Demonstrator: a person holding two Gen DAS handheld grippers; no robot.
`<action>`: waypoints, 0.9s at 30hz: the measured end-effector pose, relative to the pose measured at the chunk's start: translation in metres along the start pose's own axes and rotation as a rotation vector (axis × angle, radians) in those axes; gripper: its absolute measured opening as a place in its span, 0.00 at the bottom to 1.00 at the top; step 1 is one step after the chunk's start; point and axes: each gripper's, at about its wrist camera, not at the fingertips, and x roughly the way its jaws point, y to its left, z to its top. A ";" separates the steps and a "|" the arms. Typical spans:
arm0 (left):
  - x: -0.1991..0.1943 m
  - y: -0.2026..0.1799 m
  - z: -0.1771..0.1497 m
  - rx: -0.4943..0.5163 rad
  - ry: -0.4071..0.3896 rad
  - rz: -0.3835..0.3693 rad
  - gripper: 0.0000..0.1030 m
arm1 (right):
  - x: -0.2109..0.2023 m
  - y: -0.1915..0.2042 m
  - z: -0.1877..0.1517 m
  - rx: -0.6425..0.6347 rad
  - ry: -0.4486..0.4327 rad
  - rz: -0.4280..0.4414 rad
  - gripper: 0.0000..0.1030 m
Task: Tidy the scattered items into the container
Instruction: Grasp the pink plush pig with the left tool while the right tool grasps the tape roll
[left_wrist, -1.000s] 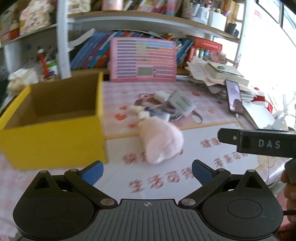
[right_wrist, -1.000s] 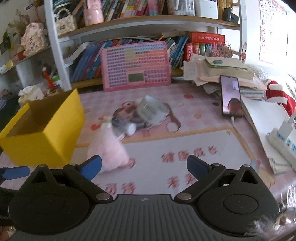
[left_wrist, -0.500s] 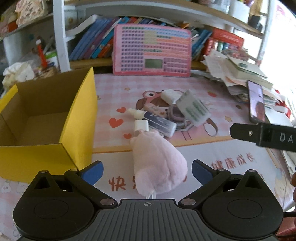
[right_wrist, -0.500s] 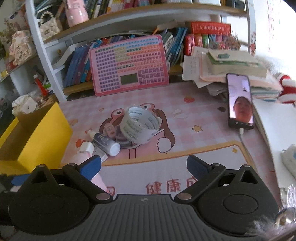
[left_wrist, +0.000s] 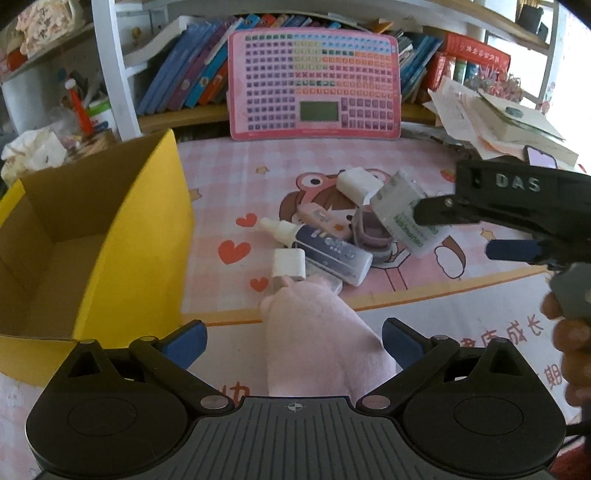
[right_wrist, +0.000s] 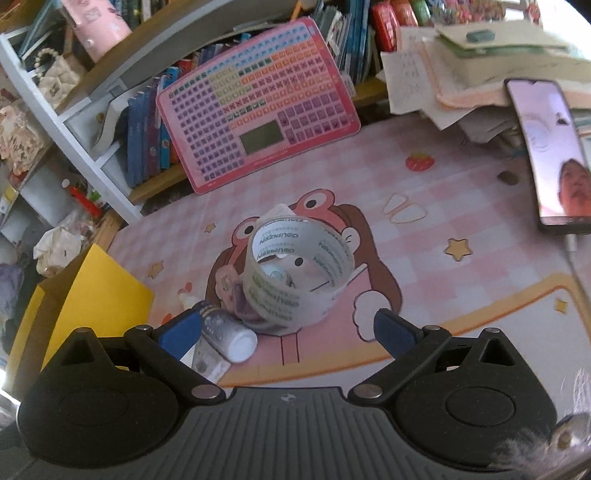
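A yellow cardboard box (left_wrist: 110, 240) stands open at the left, with nothing visible inside it. A pink plush toy (left_wrist: 321, 350) lies on the mat between the fingers of my open left gripper (left_wrist: 293, 341). Behind it is a pile: a purple bottle (left_wrist: 328, 254), a white adapter (left_wrist: 288, 264), a white cap (left_wrist: 356, 182) and a clear tape roll (left_wrist: 406, 218). My right gripper (left_wrist: 458, 232) reaches in from the right beside the roll. In the right wrist view the tape roll (right_wrist: 299, 273) stands just ahead of my open right gripper (right_wrist: 288, 332), and the bottle (right_wrist: 225, 332) lies by its left finger.
A pink keyboard toy (left_wrist: 314, 81) leans against a bookshelf at the back. A phone (right_wrist: 550, 155) and stacked papers (right_wrist: 461, 74) lie at the right. A person's hand (left_wrist: 569, 332) holds the right gripper. The box's corner (right_wrist: 92, 295) is at the left.
Both grippers have moved forward toward the pile. The plush now lies between the left fingers, and the tape roll sits close in front of the right fingers.
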 end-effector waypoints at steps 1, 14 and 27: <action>0.002 0.001 0.001 -0.010 0.009 -0.008 0.98 | 0.005 -0.002 0.002 0.010 0.006 0.003 0.98; 0.026 0.003 0.008 -0.083 0.088 -0.049 0.86 | 0.060 -0.034 0.026 0.200 0.053 0.066 0.97; 0.026 0.007 0.003 -0.150 0.104 -0.095 0.57 | 0.071 -0.036 0.029 0.211 0.086 0.146 0.80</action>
